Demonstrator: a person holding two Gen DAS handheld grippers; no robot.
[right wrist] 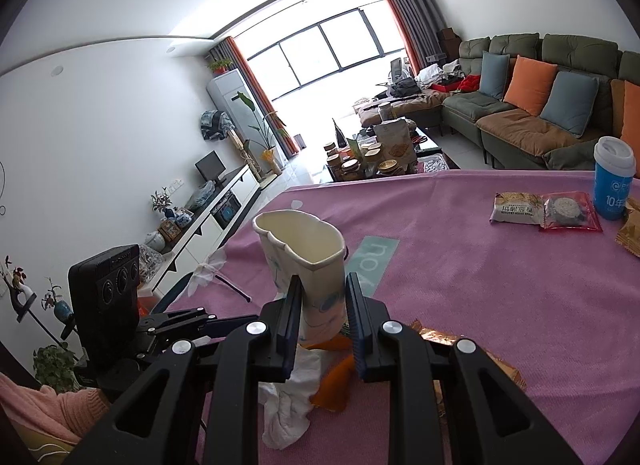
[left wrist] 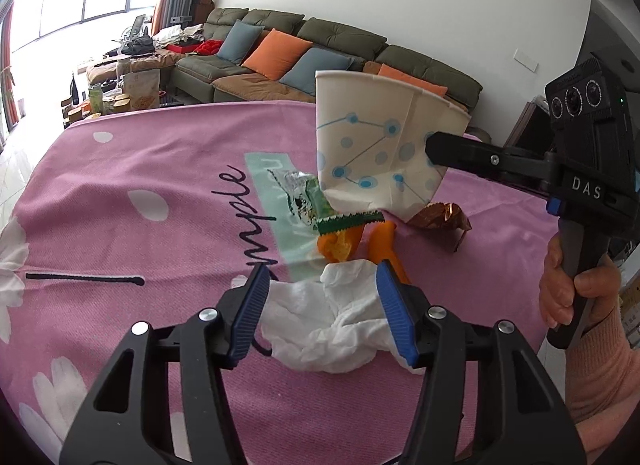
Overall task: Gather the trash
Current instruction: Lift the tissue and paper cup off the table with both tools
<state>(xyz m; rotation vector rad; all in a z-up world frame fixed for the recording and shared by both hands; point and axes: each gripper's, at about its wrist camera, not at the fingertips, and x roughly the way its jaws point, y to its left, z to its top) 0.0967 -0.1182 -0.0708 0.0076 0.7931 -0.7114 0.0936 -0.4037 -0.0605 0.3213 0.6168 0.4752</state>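
A crumpled white tissue (left wrist: 324,317) lies on the pink tablecloth (left wrist: 120,193). My left gripper (left wrist: 323,271) stands open around it, one blue pad on each side, neither squeezing it. My right gripper (right wrist: 322,285) is shut on a crushed white paper cup (right wrist: 308,257) with blue dots. It holds the cup (left wrist: 380,153) tilted above the table, mouth up. Under the cup lie a green wrapper (left wrist: 320,205), orange peel (left wrist: 340,245), a clear foil wrapper (left wrist: 292,181) and a copper-brown wrapper (left wrist: 440,219). The tissue (right wrist: 288,405) and peel (right wrist: 334,385) also show below the right fingers.
Far right on the table are two snack packs (right wrist: 516,209) (right wrist: 568,211), a blue lidded cup (right wrist: 614,181) and a golden packet (right wrist: 632,233). A person's hand (left wrist: 568,289) grips the right gripper's handle. A sofa (left wrist: 340,45) and a cluttered coffee table (right wrist: 380,153) stand beyond the table.
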